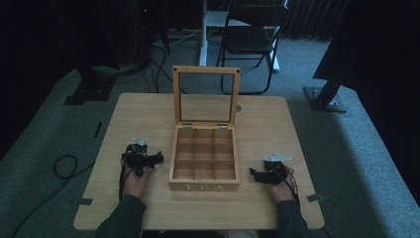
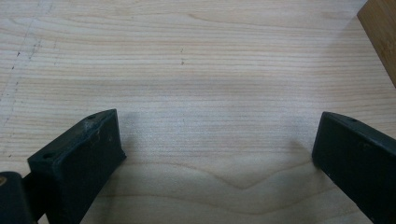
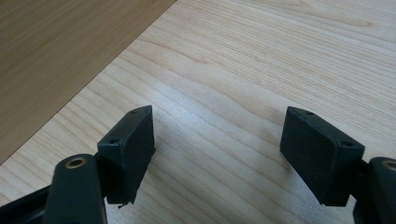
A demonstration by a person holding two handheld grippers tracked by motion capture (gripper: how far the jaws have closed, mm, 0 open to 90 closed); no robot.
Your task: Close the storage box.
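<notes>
A wooden tea box [image 1: 204, 163] marked TEA stands open at the middle of the table, its glass-paned lid [image 1: 206, 97] upright; the nine compartments look empty. My left gripper [image 1: 143, 159] rests on the table just left of the box, open, nothing between its jaws. In the left gripper view the left gripper [image 2: 217, 135] looks at bare wood, with the box's side [image 2: 380, 32] at the top right. My right gripper [image 1: 262, 174] lies to the right of the box, open and empty. The right gripper [image 3: 217, 130] has the box's wall [image 3: 56, 56] at its upper left.
The light wooden table [image 1: 267, 124] has bare room behind and beside the box. A small round thing [image 1: 238, 107] lies by the lid's right side. A black folding chair [image 1: 250, 39] and stand bases sit on the grey carpet beyond. Cables trail at the left.
</notes>
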